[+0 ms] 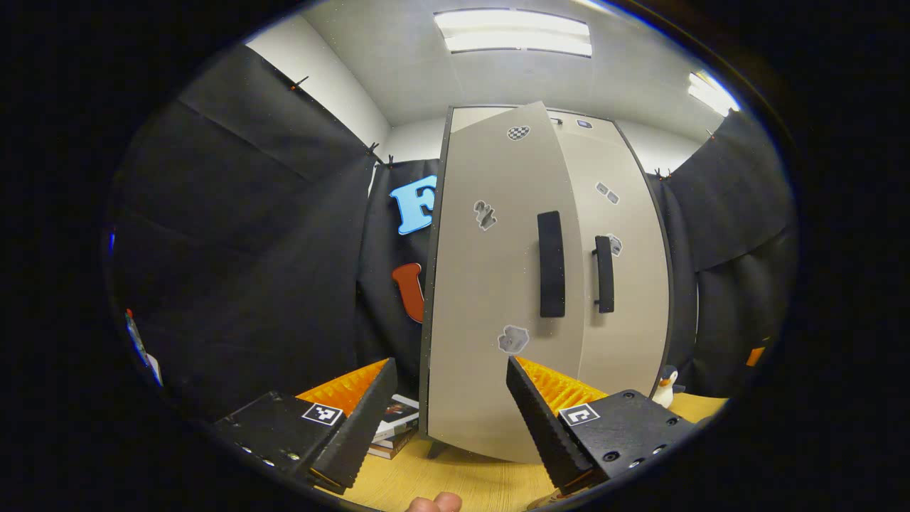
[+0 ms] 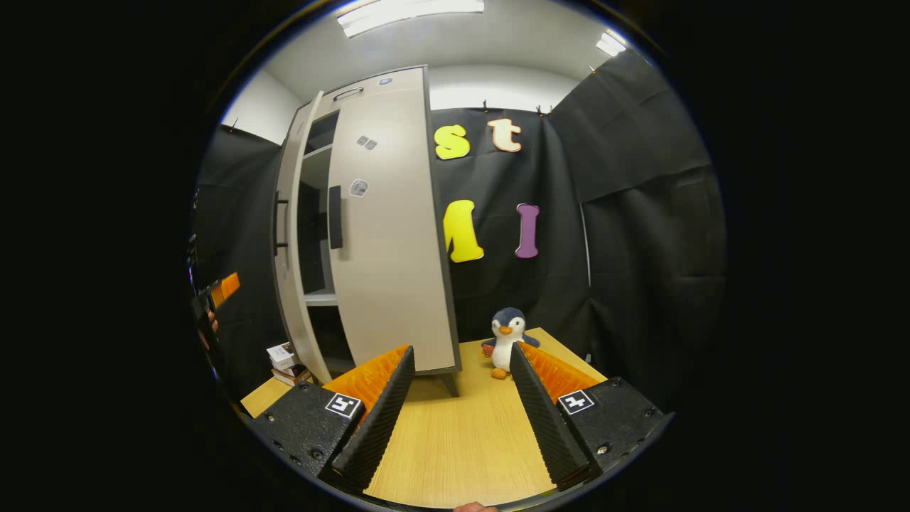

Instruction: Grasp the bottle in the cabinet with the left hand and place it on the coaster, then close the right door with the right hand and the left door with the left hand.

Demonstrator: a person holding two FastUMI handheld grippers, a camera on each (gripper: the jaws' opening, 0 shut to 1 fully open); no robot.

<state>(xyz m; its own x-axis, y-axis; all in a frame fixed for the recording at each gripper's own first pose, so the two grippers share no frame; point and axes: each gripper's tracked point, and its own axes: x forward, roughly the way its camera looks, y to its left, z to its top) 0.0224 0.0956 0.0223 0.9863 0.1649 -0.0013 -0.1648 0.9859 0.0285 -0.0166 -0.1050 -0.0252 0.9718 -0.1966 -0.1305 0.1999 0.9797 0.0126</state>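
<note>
Black cloth walls surround a pale wooden bench [image 2: 455,434] carrying a tall beige cabinet [image 2: 387,235]. Its right door looks shut and its left door [image 1: 490,284] hangs ajar, probably awaiting a push. The left tool [image 1: 448,416] and right tool [image 2: 458,398] are both spread, grasping nothing. Bottle and coaster cannot be located.

Both rigs are looking pretty identical: the left gripper [image 1: 441,419] and right gripper [image 2: 462,419] are each sporting chunky black housings with visible screws, a small square black-and-white marker tag on top, and long ribbed, wedge-shaped fingers.
</note>
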